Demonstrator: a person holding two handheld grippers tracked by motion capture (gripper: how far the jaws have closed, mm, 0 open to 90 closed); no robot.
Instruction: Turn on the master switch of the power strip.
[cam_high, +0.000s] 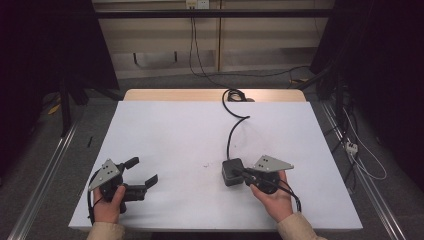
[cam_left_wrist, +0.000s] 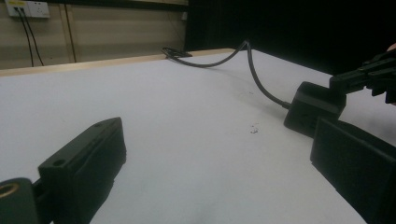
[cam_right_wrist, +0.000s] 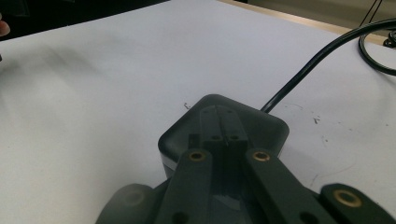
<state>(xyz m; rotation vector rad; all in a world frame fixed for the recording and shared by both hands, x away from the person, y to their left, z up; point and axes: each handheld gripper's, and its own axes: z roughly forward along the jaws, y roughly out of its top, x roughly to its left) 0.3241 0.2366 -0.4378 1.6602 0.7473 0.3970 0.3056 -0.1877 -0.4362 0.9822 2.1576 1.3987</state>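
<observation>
The right gripper (cam_high: 242, 173), jaws clenched together, is resting on the black box (cam_high: 232, 171); the left gripper (cam_high: 141, 171) is sitting released on the table (cam_high: 175, 135)

White rectangular tabletop (cam_high: 165, 145) with pale wooden far edge, beige panelled wall (cam_high: 260, 40) at twelve o'clock, white wall sockets (cam_high: 196, 4), grey floor (cam_high: 45, 145), dark curtains (cam_high: 380, 60) at three and nine o'clock.

Your right gripper's (cam_right_wrist: 224, 135) closed jaws are covering the black box's (cam_right_wrist: 261, 123) top; its cable (cam_right_wrist: 327, 51) is running off-frame.
</observation>
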